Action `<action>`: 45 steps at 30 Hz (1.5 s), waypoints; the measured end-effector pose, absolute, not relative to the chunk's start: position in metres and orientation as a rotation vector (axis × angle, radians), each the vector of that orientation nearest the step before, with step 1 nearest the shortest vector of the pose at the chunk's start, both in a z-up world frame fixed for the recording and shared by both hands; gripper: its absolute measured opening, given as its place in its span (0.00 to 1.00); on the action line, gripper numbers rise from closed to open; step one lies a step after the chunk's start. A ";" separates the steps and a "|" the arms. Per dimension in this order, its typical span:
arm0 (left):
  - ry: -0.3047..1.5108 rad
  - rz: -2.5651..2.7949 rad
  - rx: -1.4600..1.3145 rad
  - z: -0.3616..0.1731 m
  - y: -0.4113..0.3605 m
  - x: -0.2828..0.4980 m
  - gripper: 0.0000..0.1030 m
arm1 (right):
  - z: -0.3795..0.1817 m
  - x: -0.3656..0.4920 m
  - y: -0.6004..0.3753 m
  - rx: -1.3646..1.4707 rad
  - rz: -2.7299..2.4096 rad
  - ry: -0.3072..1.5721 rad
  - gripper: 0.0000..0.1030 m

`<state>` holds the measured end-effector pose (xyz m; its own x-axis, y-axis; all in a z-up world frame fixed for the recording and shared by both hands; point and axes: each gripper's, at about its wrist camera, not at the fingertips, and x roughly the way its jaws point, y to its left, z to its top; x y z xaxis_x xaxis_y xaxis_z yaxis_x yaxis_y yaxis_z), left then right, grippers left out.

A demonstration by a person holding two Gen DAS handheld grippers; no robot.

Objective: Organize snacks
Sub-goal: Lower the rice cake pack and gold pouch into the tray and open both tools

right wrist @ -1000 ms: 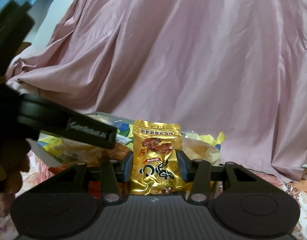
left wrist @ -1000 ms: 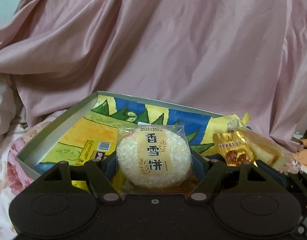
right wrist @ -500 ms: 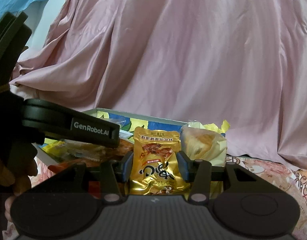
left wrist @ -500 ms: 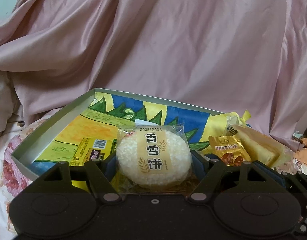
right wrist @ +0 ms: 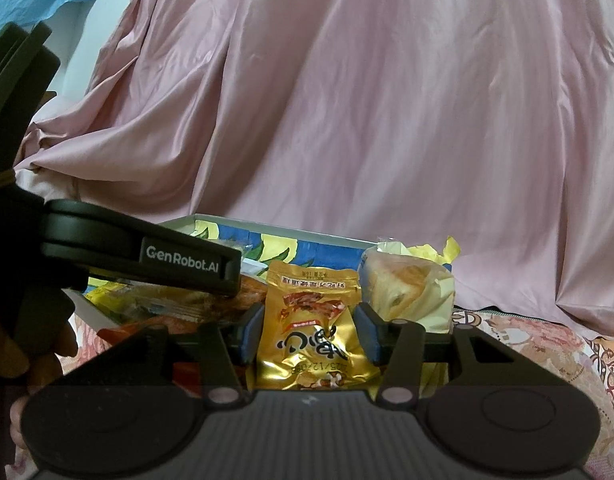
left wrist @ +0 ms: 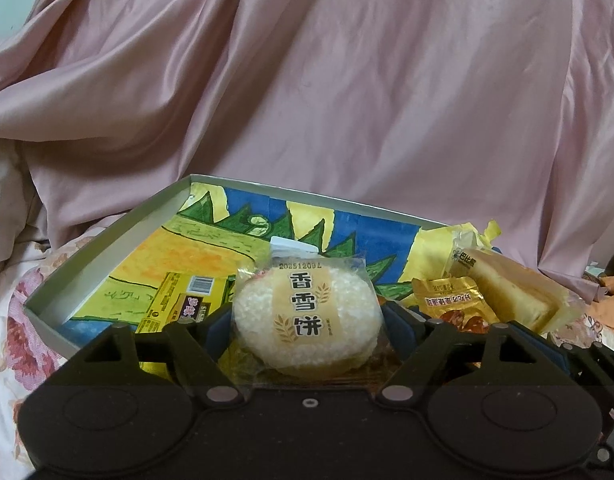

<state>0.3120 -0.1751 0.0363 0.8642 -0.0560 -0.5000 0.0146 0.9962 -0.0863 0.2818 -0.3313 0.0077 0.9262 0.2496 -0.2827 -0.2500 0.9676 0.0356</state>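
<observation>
The left gripper [left wrist: 307, 326] points forward and level, its blue-padded fingers [left wrist: 218, 330] set wide and pressed against the two sides of a round rice cake [left wrist: 305, 322]. The right gripper [right wrist: 307, 334] is also level, its fingers [right wrist: 251, 334] closed narrower on a gold packet [right wrist: 313, 328] standing upright between them. In the right wrist view the left gripper's black body [right wrist: 139, 254] reaches in from the left, with the person's left hand [right wrist: 31, 364] wrapped around its handle, only partly visible.
</observation>
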 end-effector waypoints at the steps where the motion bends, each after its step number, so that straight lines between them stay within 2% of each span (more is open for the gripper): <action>1: 0.526 -0.037 -0.081 0.036 -0.175 0.312 0.80 | 0.008 0.282 -0.331 -0.001 0.256 0.290 0.54; 9: 0.533 -0.026 -0.103 0.037 -0.171 0.311 0.93 | 0.007 0.282 -0.330 0.002 0.265 0.289 0.62; 15: 0.524 -0.007 -0.118 0.037 -0.167 0.308 0.99 | 0.006 0.280 -0.330 0.004 0.275 0.284 0.68; 32: 0.465 -0.004 -0.190 0.043 -0.155 0.295 0.99 | 0.006 0.276 -0.331 0.035 0.318 0.272 0.87; 34: 0.457 -0.004 -0.191 0.044 -0.153 0.293 0.99 | 0.007 0.276 -0.331 0.038 0.326 0.270 0.93; 45: 0.416 0.037 -0.195 0.051 -0.142 0.279 0.99 | 0.009 0.270 -0.327 0.035 0.330 0.255 0.98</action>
<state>0.2785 -0.1423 0.0506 0.9144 -0.0040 -0.4048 -0.0758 0.9806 -0.1809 0.2704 -0.3271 0.0092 0.9140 0.3252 -0.2424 -0.3165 0.9456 0.0752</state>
